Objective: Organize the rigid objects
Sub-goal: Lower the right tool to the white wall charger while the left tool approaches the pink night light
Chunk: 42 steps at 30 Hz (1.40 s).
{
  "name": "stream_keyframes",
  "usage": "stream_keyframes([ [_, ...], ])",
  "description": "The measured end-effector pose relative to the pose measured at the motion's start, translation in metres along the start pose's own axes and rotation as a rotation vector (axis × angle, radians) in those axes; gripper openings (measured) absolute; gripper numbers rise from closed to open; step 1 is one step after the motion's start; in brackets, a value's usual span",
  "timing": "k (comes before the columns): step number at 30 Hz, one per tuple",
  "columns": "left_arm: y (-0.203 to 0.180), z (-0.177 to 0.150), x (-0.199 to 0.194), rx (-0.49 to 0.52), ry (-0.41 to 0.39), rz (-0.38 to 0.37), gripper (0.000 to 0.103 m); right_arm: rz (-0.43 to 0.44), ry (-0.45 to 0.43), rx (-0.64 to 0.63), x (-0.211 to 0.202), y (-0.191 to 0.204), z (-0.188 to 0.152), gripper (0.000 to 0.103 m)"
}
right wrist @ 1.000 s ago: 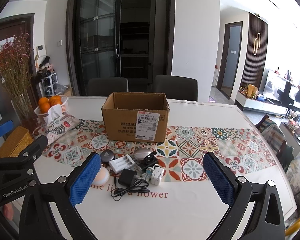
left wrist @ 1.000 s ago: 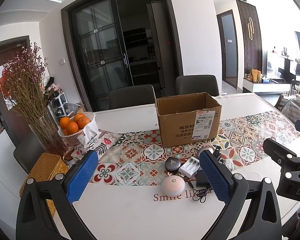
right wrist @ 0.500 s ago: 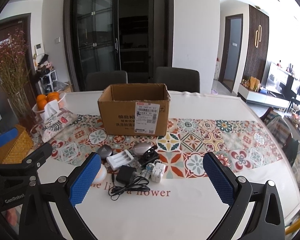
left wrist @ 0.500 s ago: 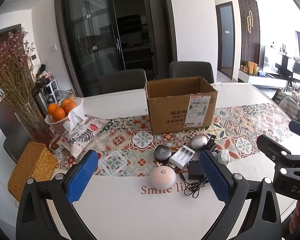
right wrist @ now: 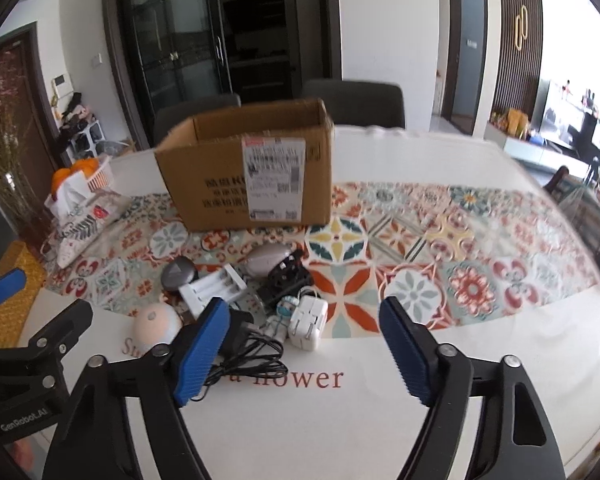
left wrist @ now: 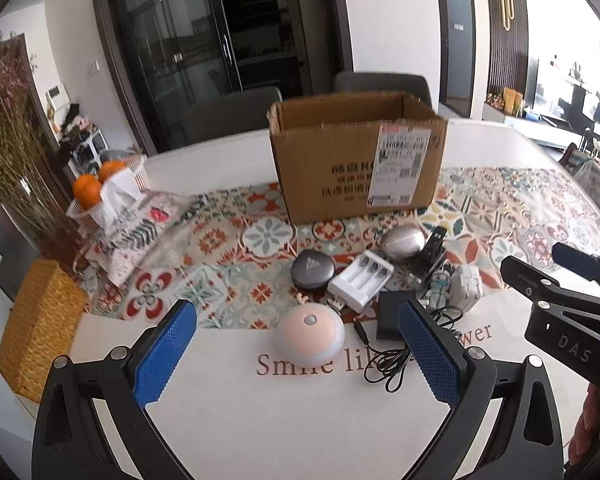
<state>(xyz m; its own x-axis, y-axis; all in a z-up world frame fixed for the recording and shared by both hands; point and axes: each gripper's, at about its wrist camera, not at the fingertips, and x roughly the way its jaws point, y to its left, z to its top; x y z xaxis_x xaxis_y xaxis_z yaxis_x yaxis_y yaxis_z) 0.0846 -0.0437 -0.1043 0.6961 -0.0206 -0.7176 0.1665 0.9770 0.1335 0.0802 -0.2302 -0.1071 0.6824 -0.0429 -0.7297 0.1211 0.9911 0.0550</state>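
Two grippers hang over the near edge of the table (left wrist: 260, 420), both angled down at a cluster of small gadgets that sits where the white cloth meets the patterned runner (right wrist: 480, 248). The left gripper (left wrist: 298, 354) has its jaws wide apart and empty, framing the pink dome (left wrist: 309, 335). The right gripper (right wrist: 306, 354) is also open and empty, though its jaws have just been narrowing; its left pad overlaps the black adapter (right wrist: 236, 332) and its tangled cord (right wrist: 252, 356) in the picture.

To do this approach well, I judge each gripper should settle on one item. The dome is round and smooth, so the left pads should meet it across its widest part, low, or it may squirt out. For the right, the white plug (right wrist: 308, 322) looks the cleaner pick: blocky, flat-sided, at the cluster's near right. The cord could snag and drag neighbours, so keep the pads clear of it.

Just beyond lie the battery charger (left wrist: 360, 280), the dark case (left wrist: 312, 269) and the silver case (left wrist: 403, 241), close together. Farthest, toward the table's middle, the box (left wrist: 356, 164) stands open and upright, the likely destination
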Motion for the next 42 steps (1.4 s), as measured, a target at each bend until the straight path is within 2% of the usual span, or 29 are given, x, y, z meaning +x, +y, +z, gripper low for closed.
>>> stream_keyframes([
  [4,-0.003,-0.006,0.023,-0.008,0.037,0.014,0.103,0.007,0.043,0.010,0.026,-0.005,-0.005,0.060],
  [11,-0.004,-0.016,0.050,0.000,0.056,0.055,0.103,0.006,0.075,0.018,0.060,-0.003,-0.013,0.051],
  [19,-0.006,-0.022,0.070,0.006,0.074,0.065,0.103,-0.004,0.107,0.040,0.087,-0.005,-0.022,0.045],
  [37,-0.014,-0.034,0.098,-0.004,0.114,0.060,0.101,-0.031,0.162,0.055,0.124,-0.012,-0.029,0.037],
  [42,-0.015,-0.033,0.101,-0.011,0.110,0.059,0.101,-0.032,0.163,0.047,0.126,-0.014,-0.031,0.031],
])
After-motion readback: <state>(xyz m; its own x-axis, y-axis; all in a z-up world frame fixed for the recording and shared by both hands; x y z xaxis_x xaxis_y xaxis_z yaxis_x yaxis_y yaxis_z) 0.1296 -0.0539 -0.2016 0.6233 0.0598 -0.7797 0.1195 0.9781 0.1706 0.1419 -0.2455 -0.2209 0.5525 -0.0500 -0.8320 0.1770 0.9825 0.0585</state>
